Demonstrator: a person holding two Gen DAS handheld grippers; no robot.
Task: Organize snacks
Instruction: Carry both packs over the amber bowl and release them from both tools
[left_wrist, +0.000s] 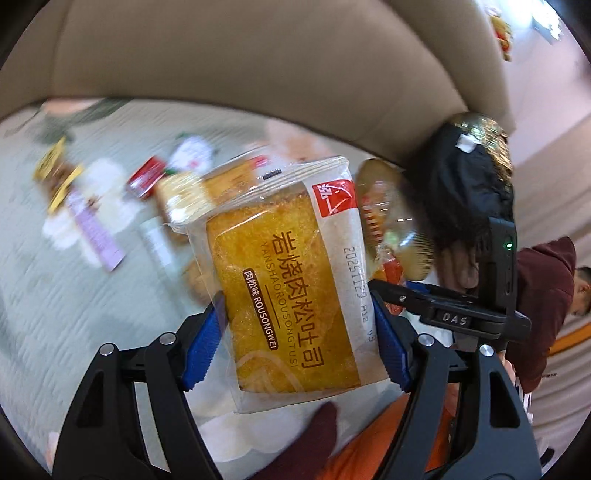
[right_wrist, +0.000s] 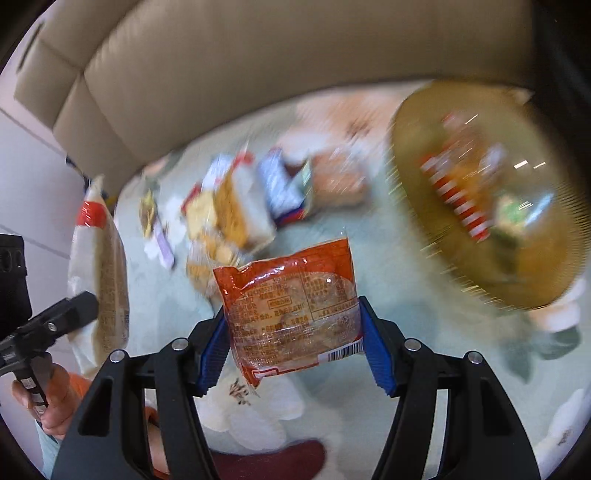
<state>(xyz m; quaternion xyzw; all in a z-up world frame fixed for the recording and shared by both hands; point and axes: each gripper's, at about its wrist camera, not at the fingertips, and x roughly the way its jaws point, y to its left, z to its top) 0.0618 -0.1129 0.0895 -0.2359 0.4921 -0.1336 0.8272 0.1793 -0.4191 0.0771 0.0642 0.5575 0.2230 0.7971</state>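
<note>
Carrying two snacks at once here, so I'd call this the transport step. The left gripper (left_wrist: 297, 338) has its blue ribbed pads closed on the sides of a toast packet (left_wrist: 291, 280), a soft rectangular slab in clear crinkly film with a white strip. The right gripper (right_wrist: 291, 347) is clamped the same way on an orange packet (right_wrist: 295, 310), glossy plastic with a round cake showing through.

Both packets hang in the air above the pale woven mat (right_wrist: 369, 258). More wrapped snacks (right_wrist: 236, 206) lie scattered on it, too blurred to identify. To the right sits a shallow gold tray (right_wrist: 424, 206) with a ridged rim, already holding a few packets.

My guess is the tray's the destination: next move needs lowering over it and opening gently, since the film is slippery and the cakes squash easily. A beige sofa (right_wrist: 258, 74) sits behind.
</note>
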